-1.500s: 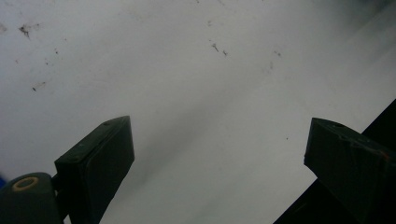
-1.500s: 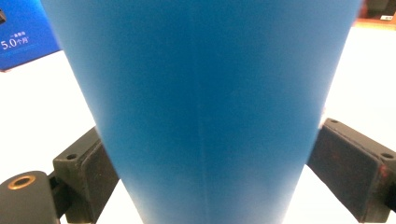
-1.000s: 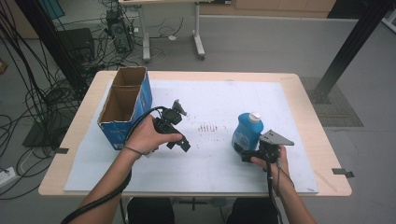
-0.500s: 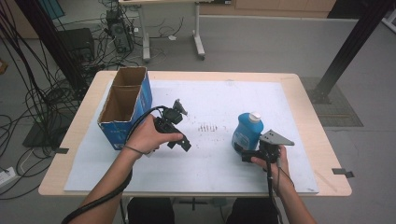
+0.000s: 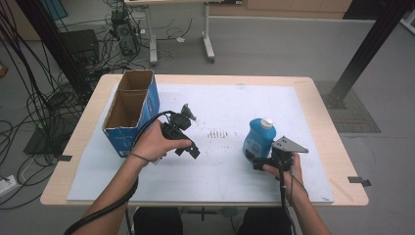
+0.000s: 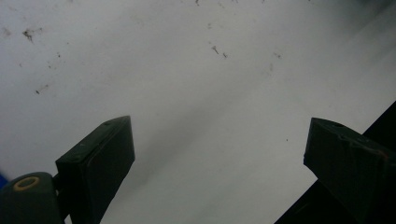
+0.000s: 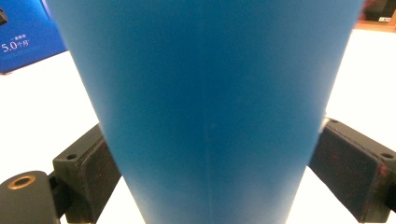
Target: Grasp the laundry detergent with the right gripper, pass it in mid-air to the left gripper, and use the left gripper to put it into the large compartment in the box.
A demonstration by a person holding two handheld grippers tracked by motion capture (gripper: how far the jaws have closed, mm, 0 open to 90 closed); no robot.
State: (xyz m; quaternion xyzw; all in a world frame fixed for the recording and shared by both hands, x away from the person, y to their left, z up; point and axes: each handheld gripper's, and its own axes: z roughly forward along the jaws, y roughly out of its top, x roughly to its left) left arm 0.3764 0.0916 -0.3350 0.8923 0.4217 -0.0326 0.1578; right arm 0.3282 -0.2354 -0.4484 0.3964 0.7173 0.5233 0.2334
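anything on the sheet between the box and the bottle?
High view: the left tongs, jaws open, in the person's hand, then a patch of small dark marks on the white sheet. Otherwise bare between box and bottle.

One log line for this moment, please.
right gripper: shut on blue bottle | left gripper: open, nothing between | cardboard box: open-topped

The blue bottle (image 7: pixel 205 107) is cut off top and bottom.
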